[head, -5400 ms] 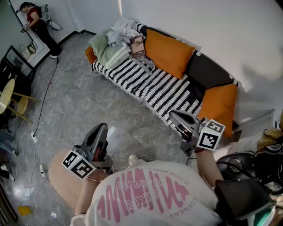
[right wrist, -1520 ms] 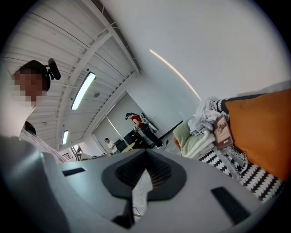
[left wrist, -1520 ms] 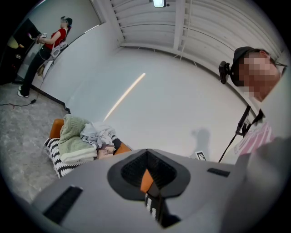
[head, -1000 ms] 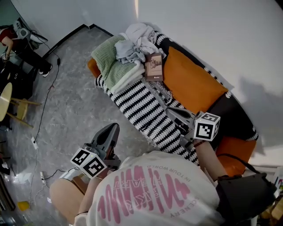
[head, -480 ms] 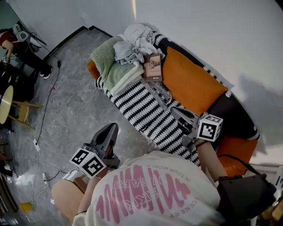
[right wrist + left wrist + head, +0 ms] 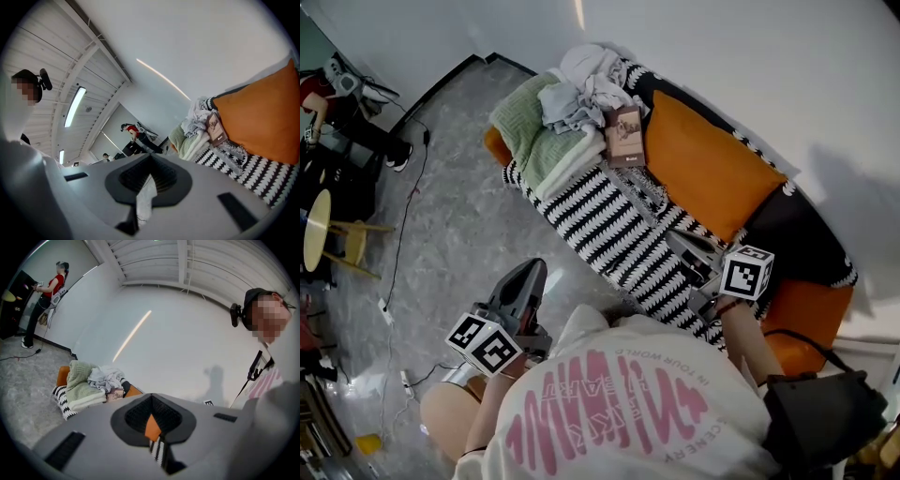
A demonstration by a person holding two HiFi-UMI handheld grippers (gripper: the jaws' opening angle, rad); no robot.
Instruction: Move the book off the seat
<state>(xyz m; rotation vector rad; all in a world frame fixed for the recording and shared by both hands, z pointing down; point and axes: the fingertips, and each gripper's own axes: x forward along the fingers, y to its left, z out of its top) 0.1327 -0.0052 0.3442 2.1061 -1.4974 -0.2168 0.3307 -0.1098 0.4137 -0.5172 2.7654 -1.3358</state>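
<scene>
The book, brown with a pale picture on its cover, leans on the sofa seat between a heap of clothes and an orange cushion. It also shows in the left gripper view as the book and in the right gripper view as the book. My right gripper hovers over the striped seat, well short of the book, jaws shut and empty. My left gripper hangs over the floor in front of the sofa, shut on nothing.
A green blanket and pale clothes pile up on the sofa's left end. A second orange cushion sits at the right end. A person in red, a round table and chair and a floor cable are at the left.
Since the oldest frame I have come closer to the sofa, and the book sits nearer in view. In the last second both grippers have barely moved and stay shut.
</scene>
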